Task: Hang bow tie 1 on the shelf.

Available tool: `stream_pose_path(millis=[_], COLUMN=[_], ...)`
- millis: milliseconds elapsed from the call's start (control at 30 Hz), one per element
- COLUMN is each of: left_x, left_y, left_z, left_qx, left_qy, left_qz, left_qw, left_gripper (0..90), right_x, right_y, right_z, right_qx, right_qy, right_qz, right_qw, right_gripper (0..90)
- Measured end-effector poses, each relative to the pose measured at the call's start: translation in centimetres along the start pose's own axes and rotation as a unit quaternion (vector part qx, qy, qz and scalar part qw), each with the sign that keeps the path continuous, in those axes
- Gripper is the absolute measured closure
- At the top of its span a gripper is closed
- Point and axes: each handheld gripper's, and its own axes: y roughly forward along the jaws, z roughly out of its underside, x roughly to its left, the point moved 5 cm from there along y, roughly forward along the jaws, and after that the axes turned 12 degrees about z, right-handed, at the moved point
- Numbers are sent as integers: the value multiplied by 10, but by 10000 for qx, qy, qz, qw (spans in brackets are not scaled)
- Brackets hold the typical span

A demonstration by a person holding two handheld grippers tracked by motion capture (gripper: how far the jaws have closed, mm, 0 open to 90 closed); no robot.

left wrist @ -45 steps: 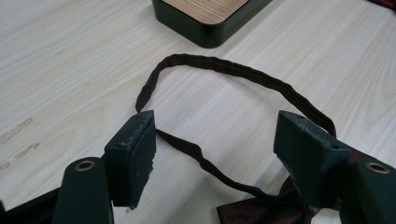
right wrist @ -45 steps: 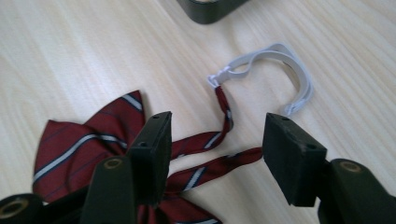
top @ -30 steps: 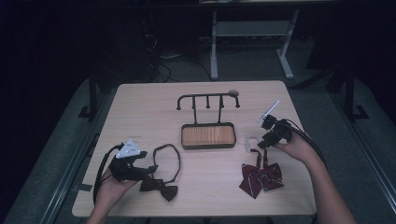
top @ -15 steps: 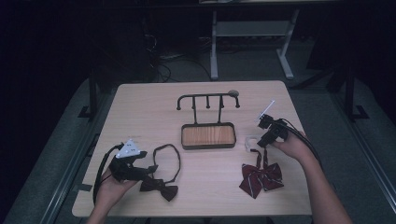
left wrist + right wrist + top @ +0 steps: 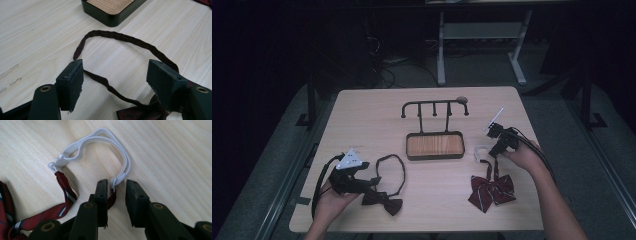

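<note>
High view: pale wooden counter [image 5: 362, 115]. Near its middle, a black stand [image 5: 434, 131] with a hook rail over a wood-floored tray. Left hand-held gripper [image 5: 371, 183] lies low at the near left corner, next to a dark bow tie [image 5: 383, 201] whose strap loops toward the tray. Right hand-held gripper [image 5: 488, 153] sits at the right edge, above a red striped bow tie [image 5: 491, 188].

Left gripper view: jaws spread wide, pinching nothing. The dark strap [image 5: 120, 38] curves on the counter between and beyond them; the bow's knot lies by the right jaw. A tray corner [image 5: 110, 17] sits farther off.

Right gripper view: jaws narrowly parted, straddling the white elastic loop [image 5: 100, 137] where it joins the red band; not clamped. Red striped fabric trails lower left.
</note>
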Motion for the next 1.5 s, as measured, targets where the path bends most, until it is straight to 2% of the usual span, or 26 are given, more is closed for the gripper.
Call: stream_pose_path(millis=[133,267,467,633,767,967,1233,1500], left_x=[0,0,1,0,0,1,1,1], left_y=[0,0,0,1,1,1,1,1], left_z=[0,0,1,0,0,1,2,1], left_qx=[-4,10,30,35,41,47,78,65], left_qy=[-34,-32,-42,-24,-12,-27,-26,-26], left_qz=[-20,-30,-28,-28,-26,-20,-20,-24], left_qw=[10000,10000,10000,10000,10000,10000,10000,10000], left_gripper=[302,302,303,302,302,302,302,302], right_x=[2,2,3,5,7,12,20,24], right_y=[2,3,1,-10,-19,-37,-56,-74], right_z=[0,0,1,2,2,2,3,5], right_qx=[65,64,71,-105,-269,-525,-678,-833], right_qy=[-14,-39,-38,-113,-143,-143,-435,-531], right_qz=[6,20,31,-21,-153,-528,-667,-793], right_qw=[10000,10000,10000,9999,9994,9971,9945,9919], right_gripper=[752,820,847,850,850,847,841,842])
